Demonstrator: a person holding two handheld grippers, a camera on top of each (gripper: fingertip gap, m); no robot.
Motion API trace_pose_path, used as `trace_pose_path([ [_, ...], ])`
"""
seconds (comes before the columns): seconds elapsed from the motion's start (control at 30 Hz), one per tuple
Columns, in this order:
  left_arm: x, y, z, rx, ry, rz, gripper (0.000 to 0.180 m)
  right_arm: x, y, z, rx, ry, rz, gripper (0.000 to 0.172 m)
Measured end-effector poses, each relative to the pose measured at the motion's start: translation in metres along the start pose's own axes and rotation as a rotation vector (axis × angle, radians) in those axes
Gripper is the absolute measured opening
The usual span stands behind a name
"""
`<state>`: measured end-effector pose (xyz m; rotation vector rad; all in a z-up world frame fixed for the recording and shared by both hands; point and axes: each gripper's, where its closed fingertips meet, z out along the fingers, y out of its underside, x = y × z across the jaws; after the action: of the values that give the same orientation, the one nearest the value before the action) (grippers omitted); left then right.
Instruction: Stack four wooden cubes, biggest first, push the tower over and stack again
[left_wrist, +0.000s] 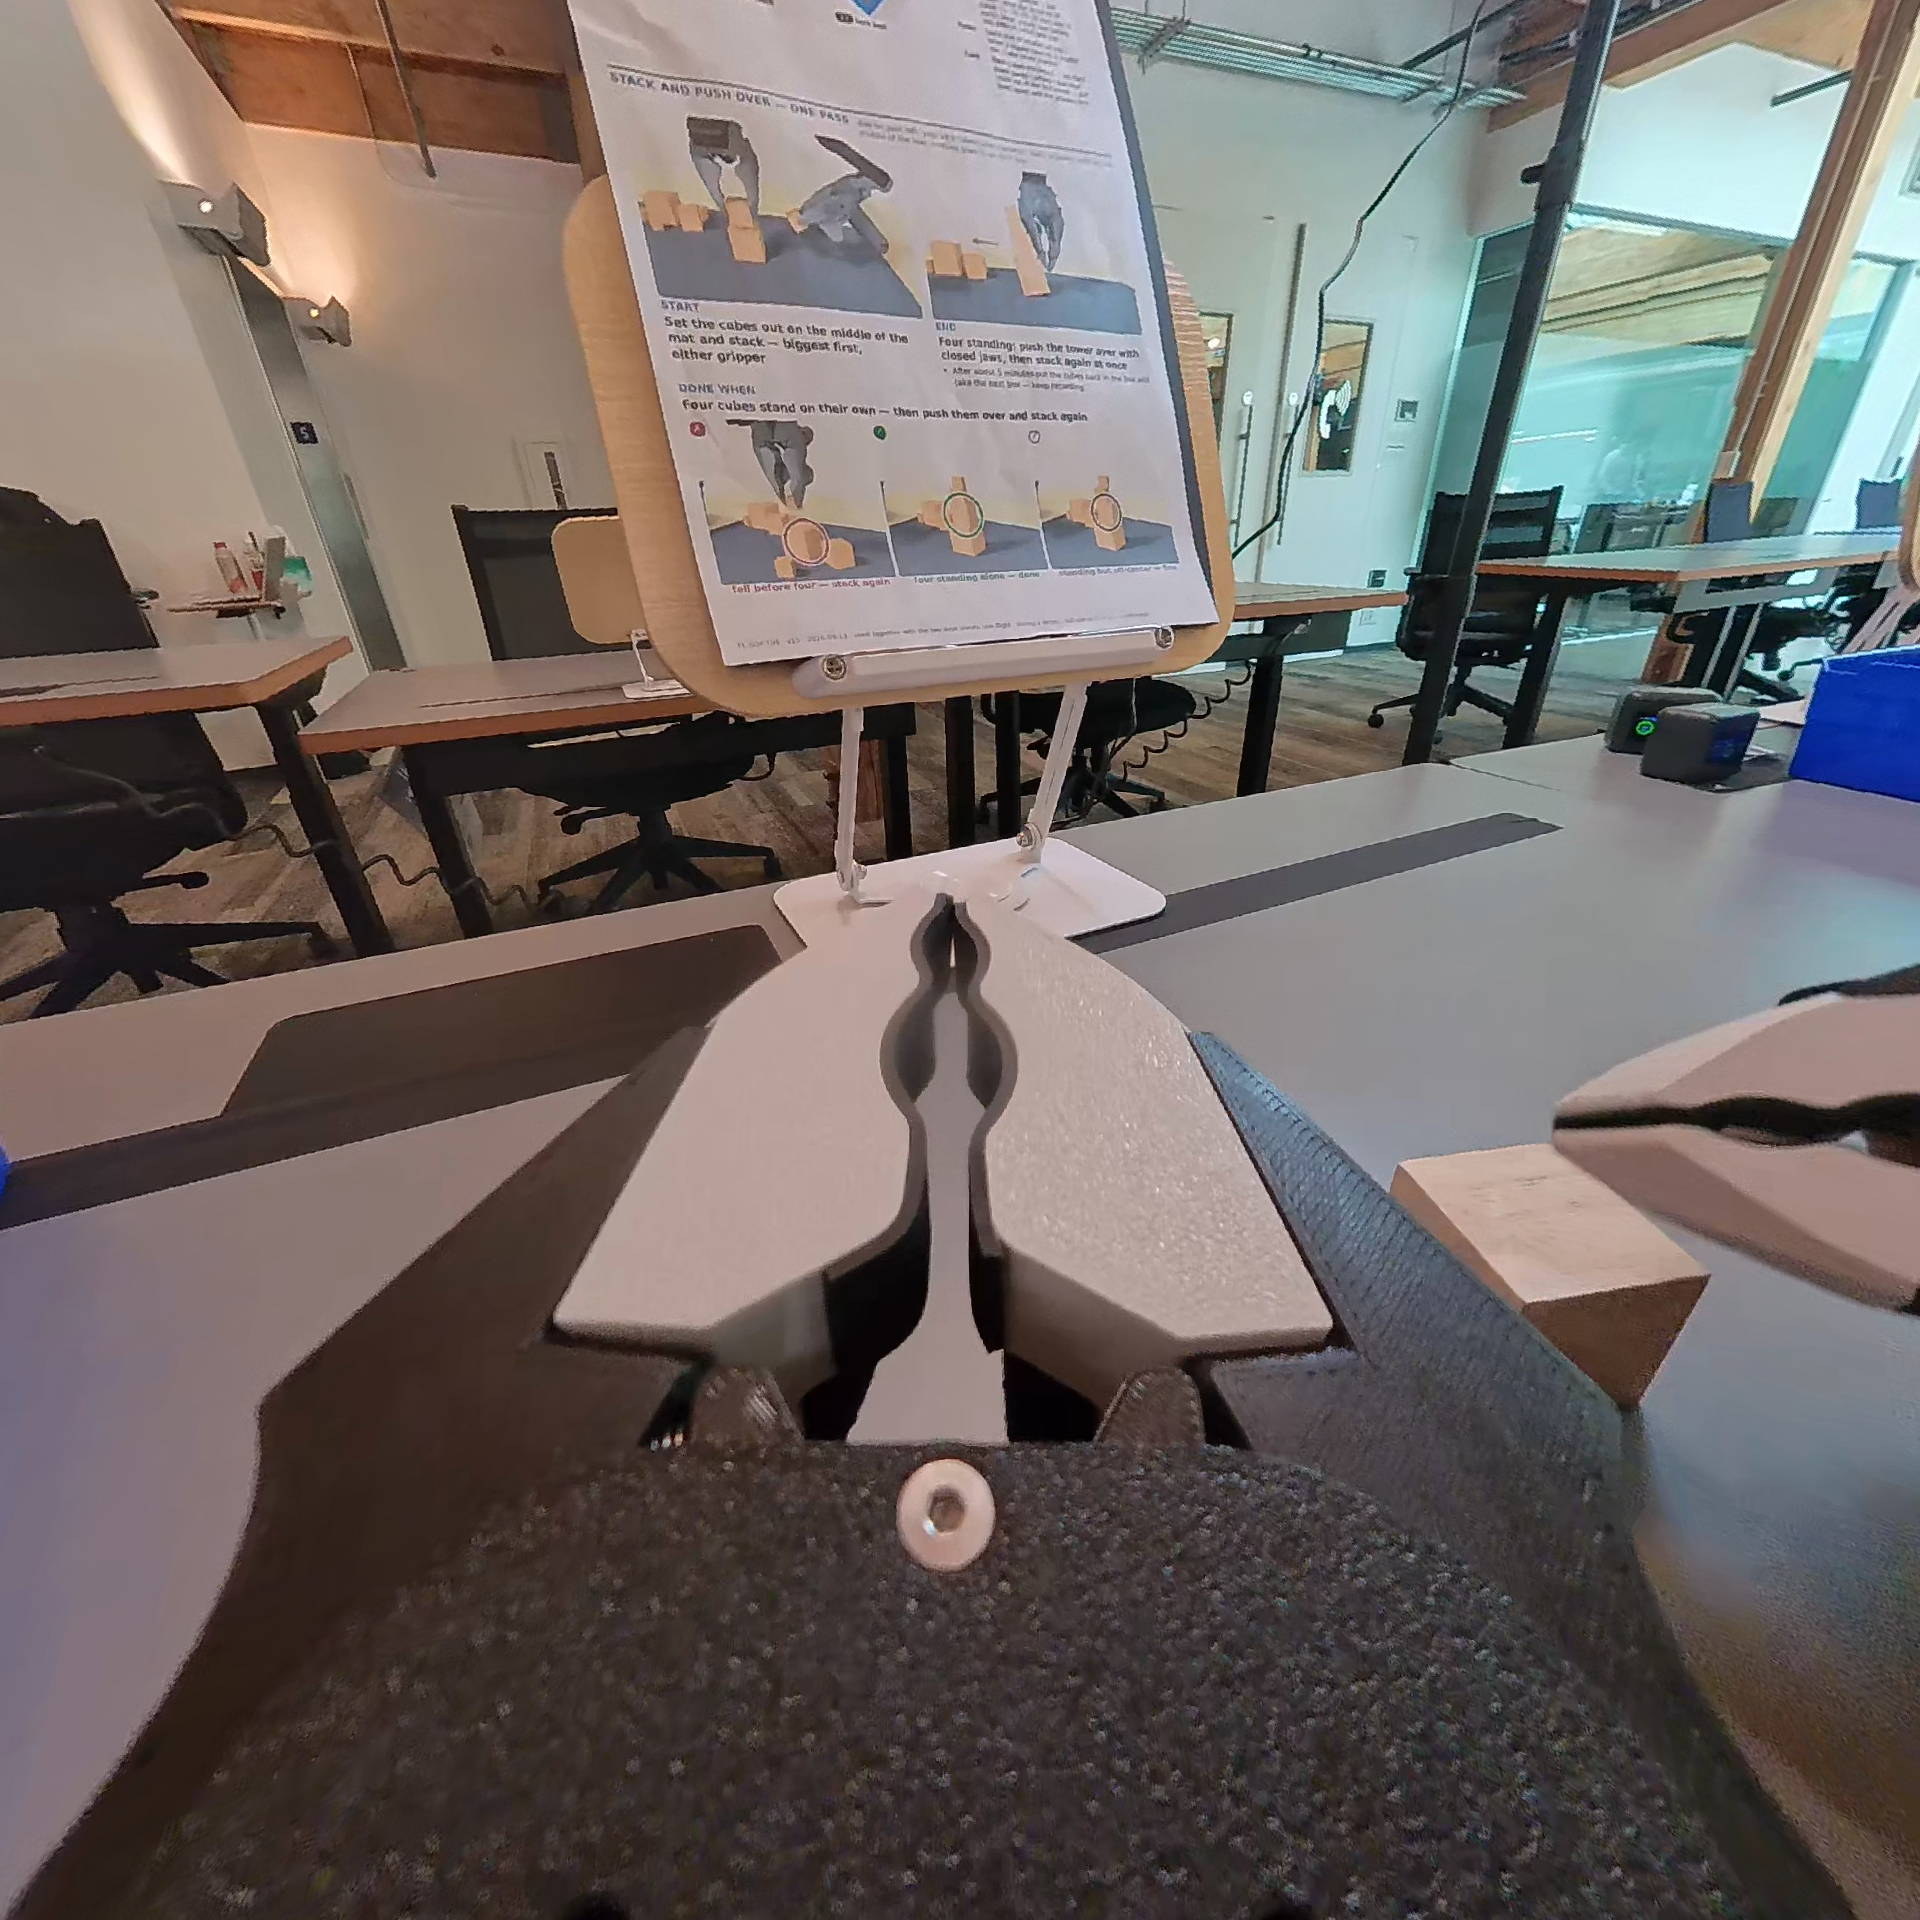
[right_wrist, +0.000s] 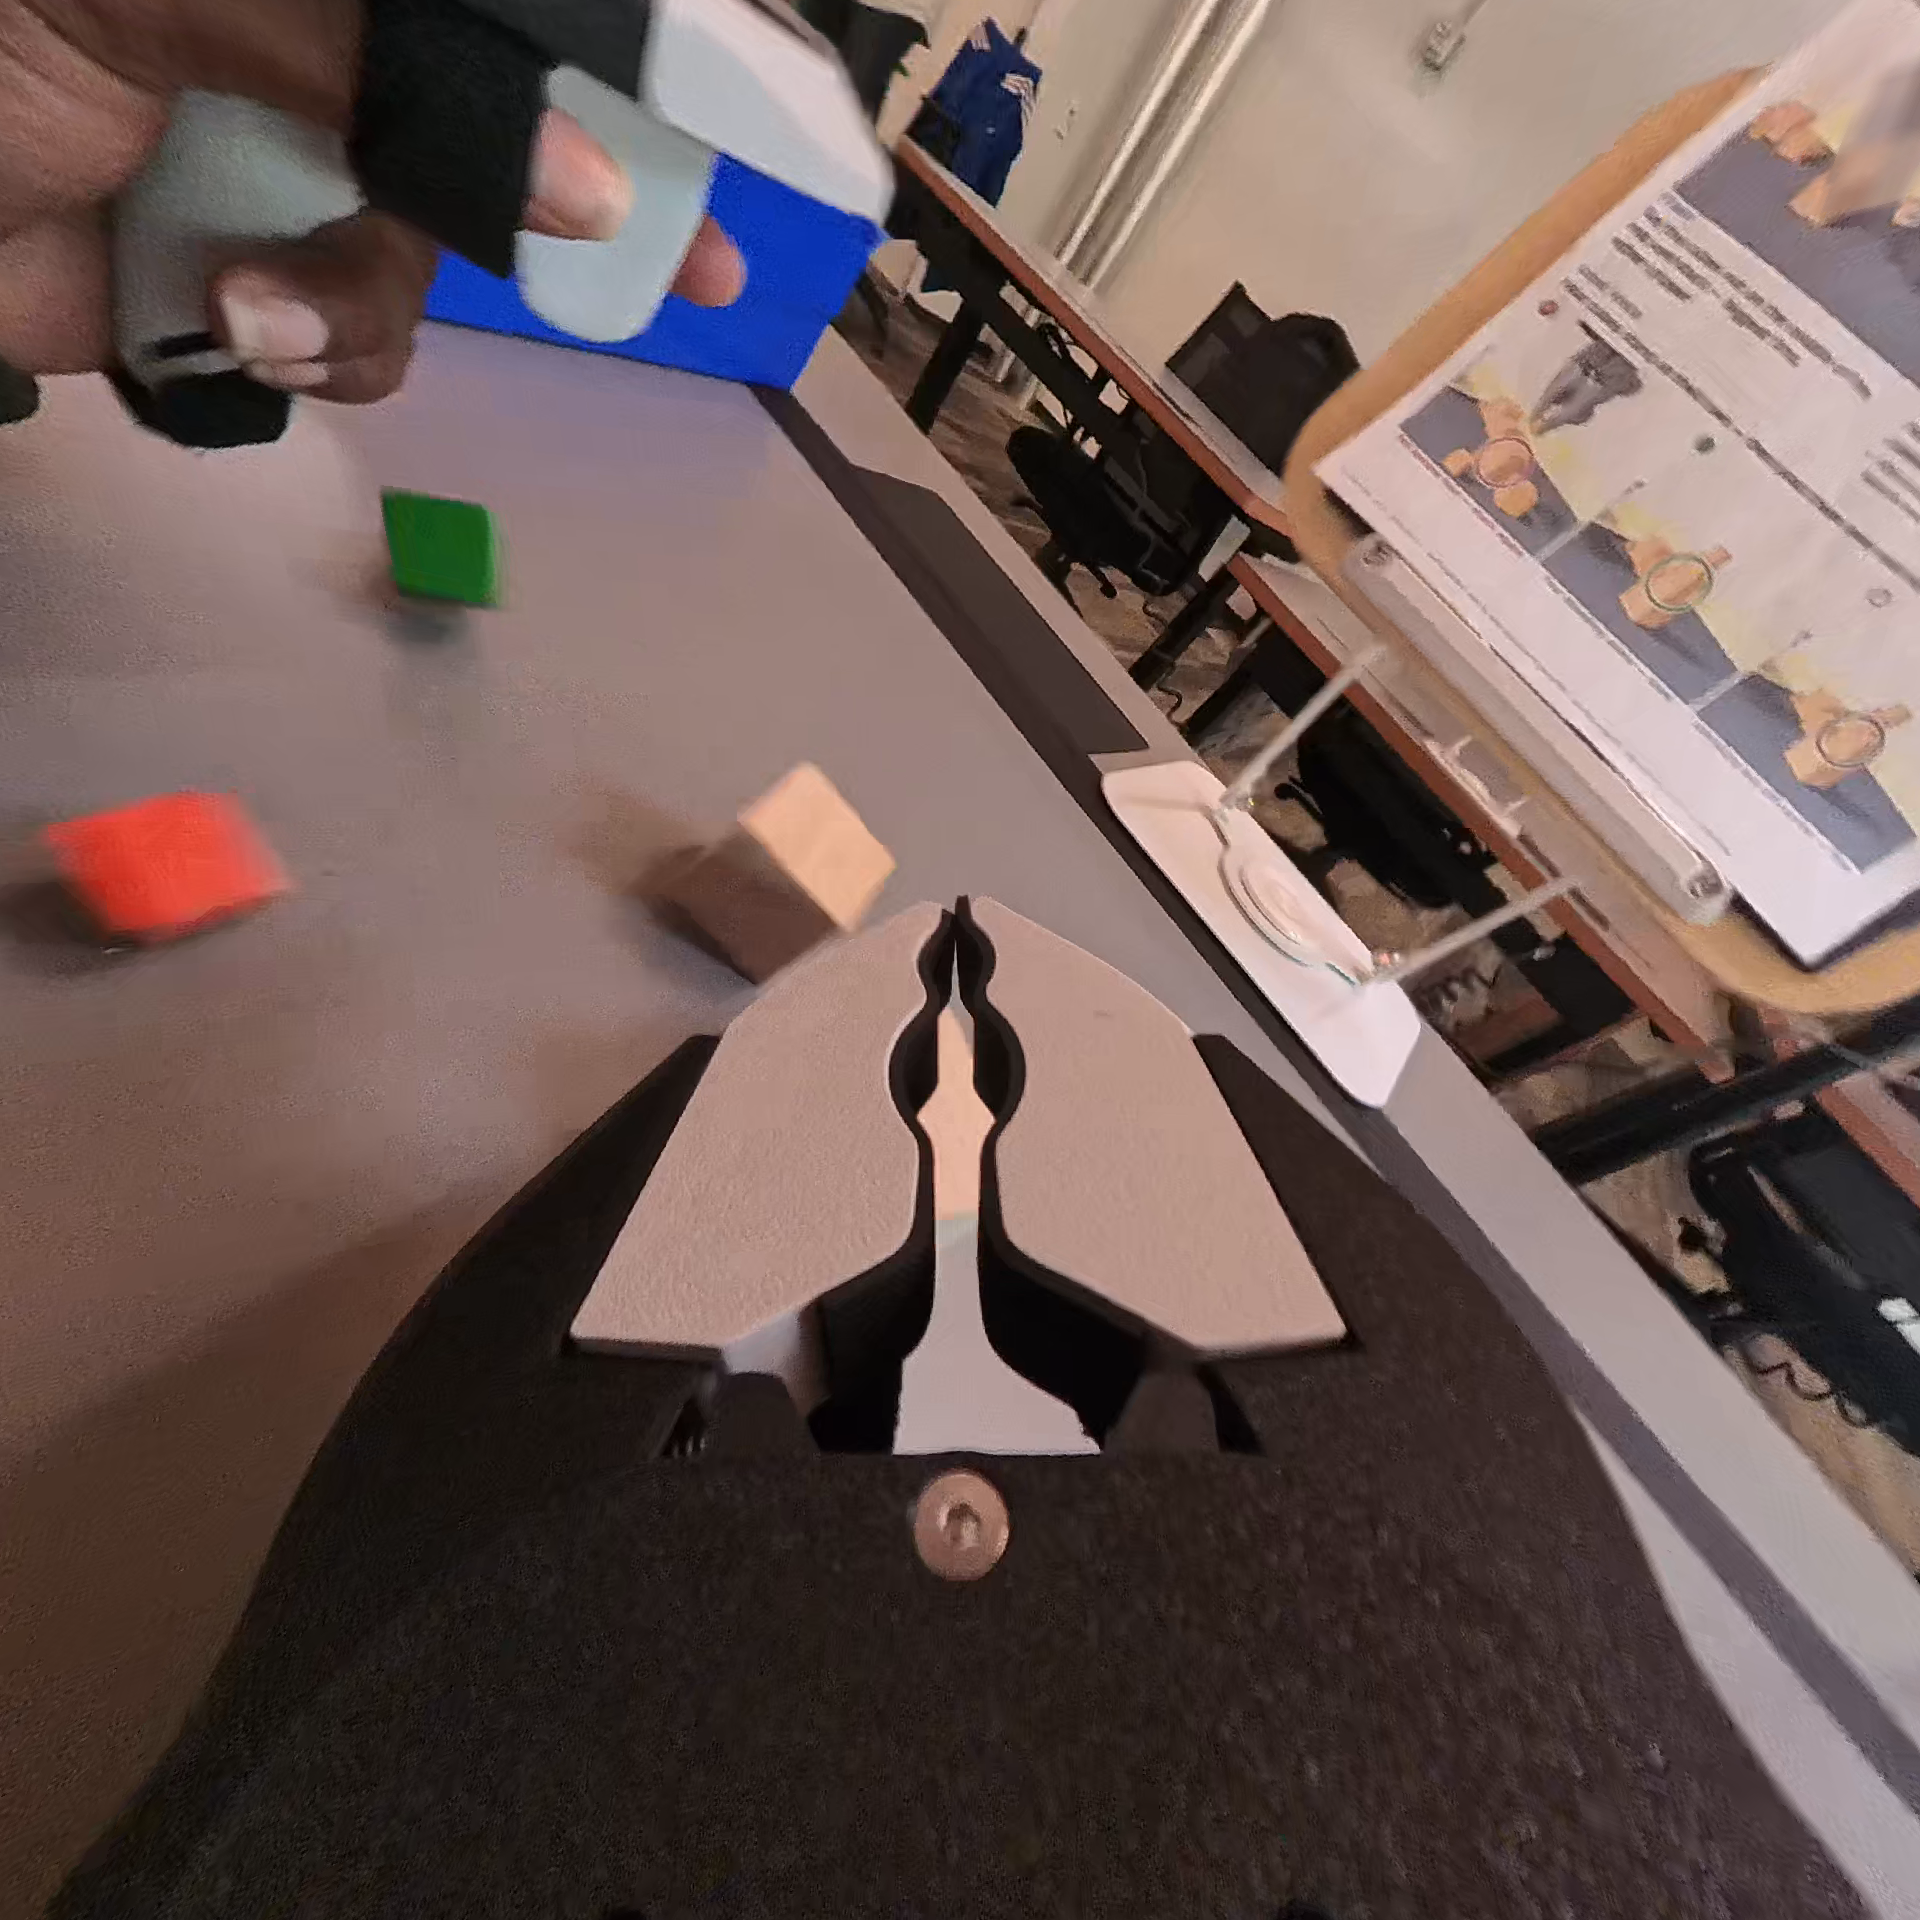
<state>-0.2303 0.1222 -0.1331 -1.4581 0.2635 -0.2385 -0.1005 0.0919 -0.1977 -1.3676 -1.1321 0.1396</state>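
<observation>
- Now, the left gripper (left_wrist: 951, 920) was fully closed on nothing, pointing at a white stand base (left_wrist: 1091, 883).
- Right gripper (right_wrist: 958, 914) likewise closed, empty, a pale square wooden block (right_wrist: 800, 862) just ahead-left.
- Red cube (right_wrist: 161, 862) and green cube (right_wrist: 442, 545) sat farther left.

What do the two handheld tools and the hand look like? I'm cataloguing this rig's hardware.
Each tool, left and right, has two pale grey, grainy fingers with wavy dark inner edges, on a black textured body with a silver screw. The hand wears a black fingerless glove on a light grey grip.
</observation>
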Motion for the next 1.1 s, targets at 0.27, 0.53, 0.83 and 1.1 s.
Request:
trace_pose_path([
  [0.27, -0.004, 0.008, 0.002, -0.02, -0.012, -0.003, 0.0, 0.103, 0.036, -0.054, -0.019, 0.132, 0.35, 0.004],
  [0.53, -0.002, 0.016, 0.004, -0.043, -0.008, 0.004, 0.0, 0.167, 0.089, -0.119, 0.042, 0.3, 0.575, 0.012],
  [0.83, 0.023, 0.019, 0.007, -0.057, 0.118, 0.051, 0.0, 0.19, 0.102, -0.135, 0.105, 0.367, 0.595, 0.026],
  [1.1, 0.088, 0.048, 0.011, -0.261, 0.502, 0.082, 0.025, 0.182, 0.094, -0.13, 0.116, 0.302, 0.576, 0.028],
])
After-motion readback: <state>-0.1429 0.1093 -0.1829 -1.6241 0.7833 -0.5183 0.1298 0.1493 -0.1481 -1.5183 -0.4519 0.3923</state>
